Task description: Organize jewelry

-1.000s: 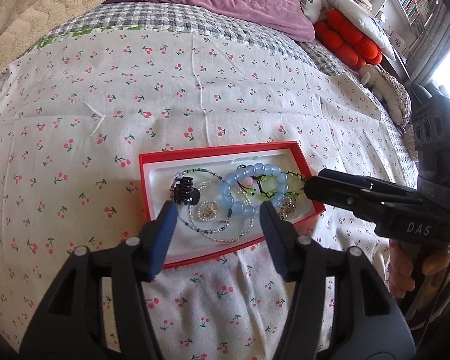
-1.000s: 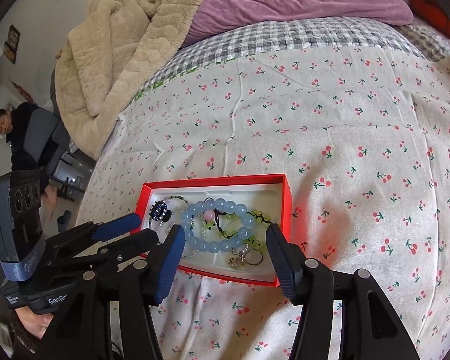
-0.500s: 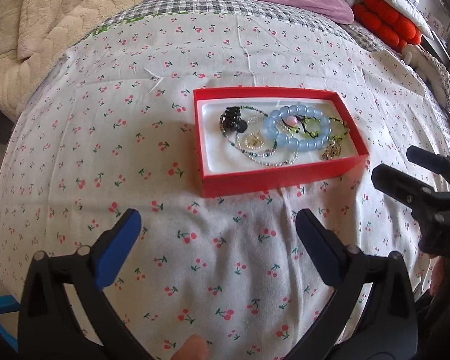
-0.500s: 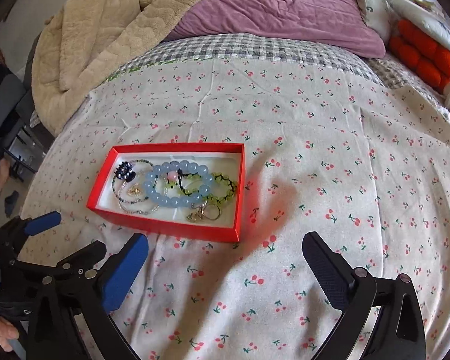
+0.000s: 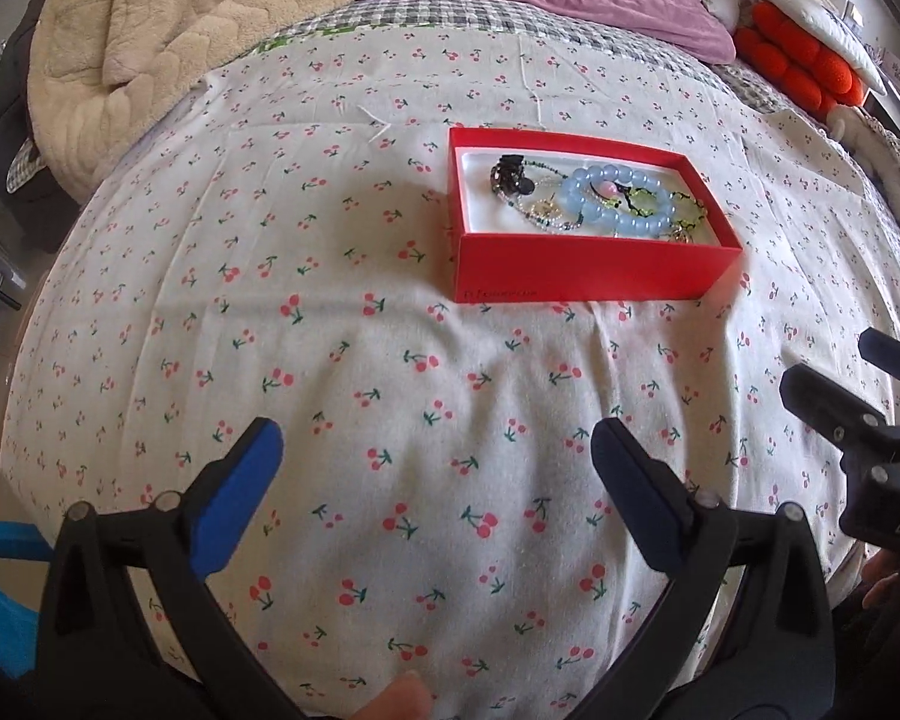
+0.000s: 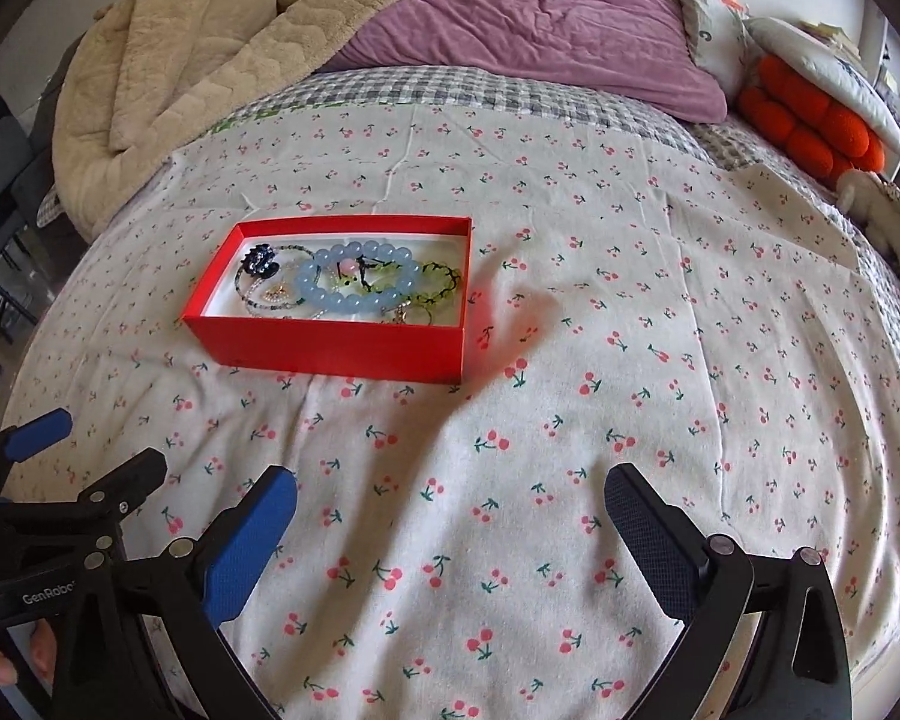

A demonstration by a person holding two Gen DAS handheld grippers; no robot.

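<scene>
both tools, left tool and right tool, hover empty with jaws spread wide at the bottom of frame, apparently backed off the red box holding jewelry on the bed above them.

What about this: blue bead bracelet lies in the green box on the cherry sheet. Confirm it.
Wrong on the colour: the box is red, not green, as the right wrist view shows. The blue bead bracelet does lie in it, on the cherry sheet.
</scene>
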